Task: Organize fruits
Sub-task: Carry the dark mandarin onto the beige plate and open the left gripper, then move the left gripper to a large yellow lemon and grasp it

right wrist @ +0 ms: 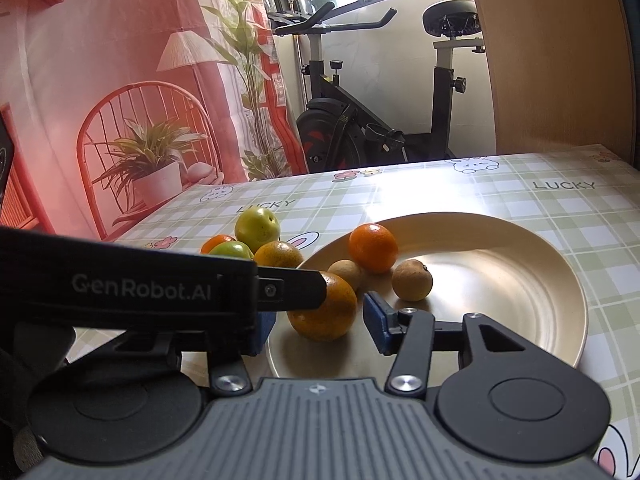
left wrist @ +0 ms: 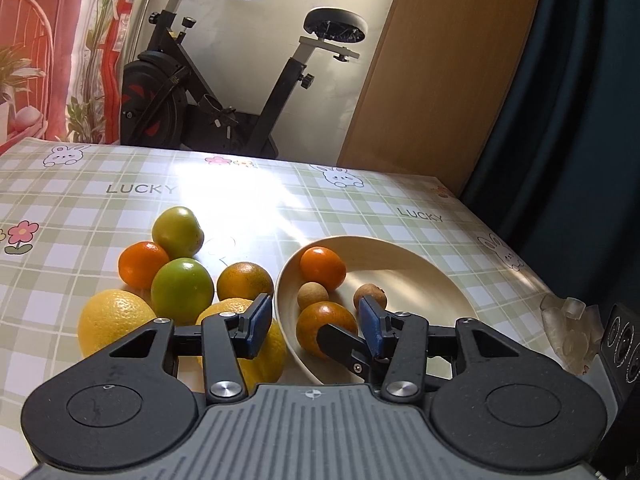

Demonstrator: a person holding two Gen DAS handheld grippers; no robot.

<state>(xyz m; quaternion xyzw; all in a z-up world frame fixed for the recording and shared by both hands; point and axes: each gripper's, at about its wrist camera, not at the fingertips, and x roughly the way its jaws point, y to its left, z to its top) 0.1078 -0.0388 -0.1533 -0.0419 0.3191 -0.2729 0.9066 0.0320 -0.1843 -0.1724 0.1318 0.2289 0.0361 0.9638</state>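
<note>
A cream plate (left wrist: 420, 276) (right wrist: 520, 280) holds two oranges (left wrist: 322, 267) (right wrist: 373, 247) and two small brown fruits (left wrist: 312, 295) (right wrist: 412, 280). The nearer orange (left wrist: 316, 322) (right wrist: 322, 312) lies at the plate's near left. Left of the plate lie two green fruits (left wrist: 182, 284), oranges (left wrist: 245, 280) and two yellow lemons (left wrist: 114, 320). My left gripper (left wrist: 314, 326) is open above the plate's left rim, its right finger by the nearer orange. It also shows in the right wrist view (right wrist: 288, 290). My right gripper (right wrist: 320, 332) is open around the nearer orange, not touching it.
The table has a green checked cloth (left wrist: 100, 200). An exercise bike (left wrist: 208, 80) stands behind the far edge. A wooden panel (left wrist: 440, 72) and a dark curtain (left wrist: 580, 120) are at the right. A clear plastic item (left wrist: 568, 328) lies near the right edge.
</note>
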